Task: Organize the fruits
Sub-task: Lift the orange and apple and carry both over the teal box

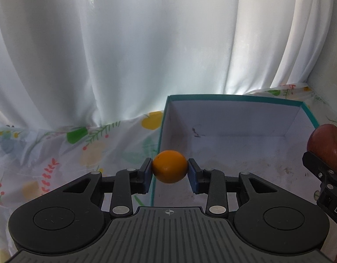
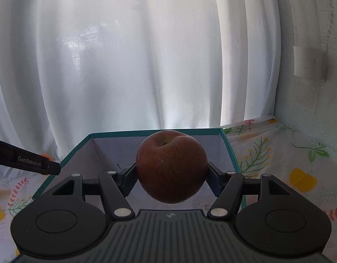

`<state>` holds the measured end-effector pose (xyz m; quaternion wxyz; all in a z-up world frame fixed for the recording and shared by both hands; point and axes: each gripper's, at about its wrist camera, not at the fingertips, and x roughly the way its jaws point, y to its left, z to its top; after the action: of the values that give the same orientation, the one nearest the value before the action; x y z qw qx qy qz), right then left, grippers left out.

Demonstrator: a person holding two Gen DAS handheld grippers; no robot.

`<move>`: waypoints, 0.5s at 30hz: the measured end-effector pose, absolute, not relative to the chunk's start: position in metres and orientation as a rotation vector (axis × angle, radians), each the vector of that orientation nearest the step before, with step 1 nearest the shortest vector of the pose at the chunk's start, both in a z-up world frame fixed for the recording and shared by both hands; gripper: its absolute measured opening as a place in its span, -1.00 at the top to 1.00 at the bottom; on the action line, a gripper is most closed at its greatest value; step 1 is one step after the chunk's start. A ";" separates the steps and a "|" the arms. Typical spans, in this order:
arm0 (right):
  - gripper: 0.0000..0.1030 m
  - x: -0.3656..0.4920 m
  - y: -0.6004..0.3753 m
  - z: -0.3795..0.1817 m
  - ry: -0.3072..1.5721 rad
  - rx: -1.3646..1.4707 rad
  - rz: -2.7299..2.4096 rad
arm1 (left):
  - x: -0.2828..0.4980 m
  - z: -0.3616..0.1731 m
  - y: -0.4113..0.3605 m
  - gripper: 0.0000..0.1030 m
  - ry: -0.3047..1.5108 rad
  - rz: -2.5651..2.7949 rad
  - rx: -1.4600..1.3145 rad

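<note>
My left gripper (image 1: 169, 170) is shut on a small orange fruit (image 1: 169, 166), held above the left wall of a teal-rimmed cardboard box (image 1: 234, 98). The right gripper (image 2: 171, 175) is shut on a dark red apple (image 2: 171, 166), stem end facing up, above the near part of the same box (image 2: 146, 132). In the left wrist view the apple (image 1: 326, 146) and part of the right gripper show at the right edge. In the right wrist view a finger of the left gripper (image 2: 37, 164) reaches in from the left. The box's pale inside holds no fruit that I can see.
The box stands on a floral tablecloth (image 1: 48, 153), which spreads to both sides of it (image 2: 289, 164). A white curtain (image 1: 124, 43) hangs right behind the box. A rough pale wall (image 2: 311, 87) with a small white fitting closes off the right side.
</note>
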<state>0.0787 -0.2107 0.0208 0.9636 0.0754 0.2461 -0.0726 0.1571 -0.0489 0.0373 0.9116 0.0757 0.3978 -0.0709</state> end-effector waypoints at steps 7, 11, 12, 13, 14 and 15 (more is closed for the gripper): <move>-0.28 0.087 -0.210 0.013 0.520 0.138 -0.152 | 0.166 0.025 -0.054 0.26 0.842 -0.151 0.167; -0.28 0.085 -0.211 0.006 0.537 0.133 -0.155 | 0.166 0.023 -0.058 0.26 0.822 -0.145 0.188; -0.28 0.085 -0.211 0.005 0.540 0.134 -0.156 | 0.166 0.023 -0.058 0.26 0.819 -0.150 0.190; -0.28 0.085 -0.211 0.003 0.545 0.133 -0.154 | 0.165 0.022 -0.060 0.26 0.815 -0.161 0.192; -0.28 0.085 -0.211 0.002 0.549 0.132 -0.154 | 0.165 0.022 -0.060 0.26 0.813 -0.167 0.191; -0.28 0.085 -0.211 0.001 0.553 0.133 -0.156 | 0.165 0.021 -0.062 0.26 0.811 -0.173 0.194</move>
<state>0.0853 -0.2111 0.0007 0.9569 0.0655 0.2724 -0.0769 0.1646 -0.0617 0.0215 0.9107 0.0942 0.3934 -0.0840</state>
